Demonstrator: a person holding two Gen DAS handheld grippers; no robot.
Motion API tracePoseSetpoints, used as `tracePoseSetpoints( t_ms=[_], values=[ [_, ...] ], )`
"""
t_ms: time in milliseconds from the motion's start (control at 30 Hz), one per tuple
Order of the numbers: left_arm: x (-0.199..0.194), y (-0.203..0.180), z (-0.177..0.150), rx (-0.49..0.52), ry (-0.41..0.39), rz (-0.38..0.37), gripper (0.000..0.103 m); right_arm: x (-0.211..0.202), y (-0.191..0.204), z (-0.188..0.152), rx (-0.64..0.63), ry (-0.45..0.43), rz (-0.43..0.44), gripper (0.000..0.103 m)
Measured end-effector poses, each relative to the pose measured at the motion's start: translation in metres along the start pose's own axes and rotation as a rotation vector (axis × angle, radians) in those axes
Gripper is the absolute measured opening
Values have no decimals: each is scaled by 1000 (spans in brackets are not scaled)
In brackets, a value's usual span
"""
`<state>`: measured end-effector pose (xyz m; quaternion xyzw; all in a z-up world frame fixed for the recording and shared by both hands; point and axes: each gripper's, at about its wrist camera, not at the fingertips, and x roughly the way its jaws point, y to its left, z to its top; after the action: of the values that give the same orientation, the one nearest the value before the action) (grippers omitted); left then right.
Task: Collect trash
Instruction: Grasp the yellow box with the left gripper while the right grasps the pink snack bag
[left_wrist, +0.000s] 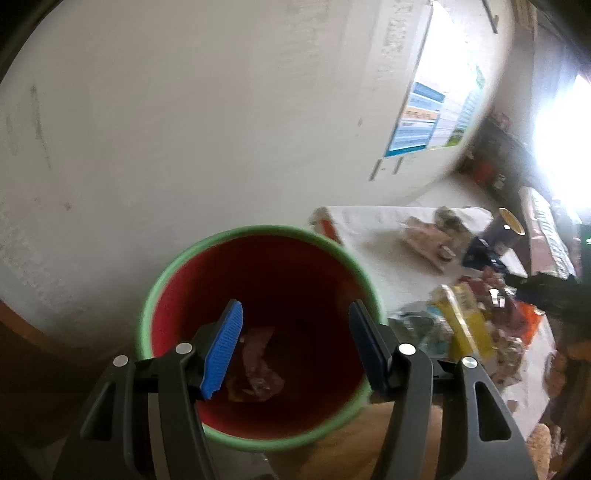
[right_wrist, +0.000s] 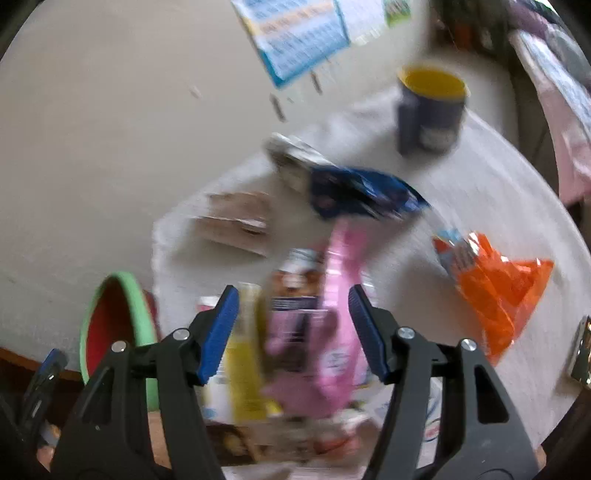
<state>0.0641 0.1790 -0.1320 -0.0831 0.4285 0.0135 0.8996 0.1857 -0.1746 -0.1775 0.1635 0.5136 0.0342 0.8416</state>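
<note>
My left gripper (left_wrist: 295, 308) hangs open over the mouth of a bin (left_wrist: 258, 230) with a green rim and a red inside. A crumpled pinkish wrapper (left_wrist: 255, 365) lies at the bin's bottom, clear of the pads. My right gripper (right_wrist: 293, 291) stands open above a heap of trash on the white table (right_wrist: 498, 177). In this blurred view a pink wrapper (right_wrist: 332, 350) lies below and between its fingers, with a yellow box (right_wrist: 245, 369) just to its left. I see no pad pressing on either. The bin (right_wrist: 110, 325) shows at the lower left.
On the table lie a blue packet (right_wrist: 362, 192), an orange packet (right_wrist: 495, 288) and a flat brown carton (right_wrist: 236, 218). A dark mug with a yellow inside (right_wrist: 430, 110) stands at the back. A white wall with a poster (left_wrist: 424, 118) rises behind the bin.
</note>
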Motion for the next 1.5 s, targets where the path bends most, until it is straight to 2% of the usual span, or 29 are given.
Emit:
tracePoseSetpoints(
  t_ms=[200,233,267,333,367,567,700,800,867,933,1067,1333,1367,1400,1500],
  values=[
    [-16,-32,5,26,3,-90,57,31,-14,-3,6,136,47,60],
    [-17,-37,5,30,5,-105,57,31,-13,-3,-6,131,45,53],
    [-19,-45,5,35,11,-126,57,29,-11,-3,-13,124,46,47],
    [-19,-57,4,45,24,-157,57,22,-10,-5,-21,99,61,44],
    [-19,-65,3,55,38,-179,57,16,-10,-6,-24,76,69,39],
    [-1,-112,-4,110,119,-258,57,-44,-28,-16,17,-81,153,39],
    [25,-149,-11,152,222,-303,56,-83,-39,-40,28,-141,180,39],
    [49,-169,-16,173,279,-268,49,-109,-54,-71,69,-167,193,39],
    [65,-177,-17,157,317,-257,49,-113,-59,-85,97,-178,195,39],
    [81,-182,-18,148,344,-215,49,-120,-66,-99,110,-184,184,39],
    [101,-186,-21,139,375,-182,49,-119,-70,-106,110,-184,168,39],
    [122,-192,-25,126,402,-171,49,-114,-74,-113,125,-177,209,39],
    [121,-193,-25,130,399,-171,45,-112,-75,-114,128,-175,215,39],
    [120,-194,-25,134,396,-177,33,-110,-75,-113,130,-173,219,39],
    [114,-198,-25,149,378,-178,18,-111,-76,-114,134,-175,229,39]
  ],
)
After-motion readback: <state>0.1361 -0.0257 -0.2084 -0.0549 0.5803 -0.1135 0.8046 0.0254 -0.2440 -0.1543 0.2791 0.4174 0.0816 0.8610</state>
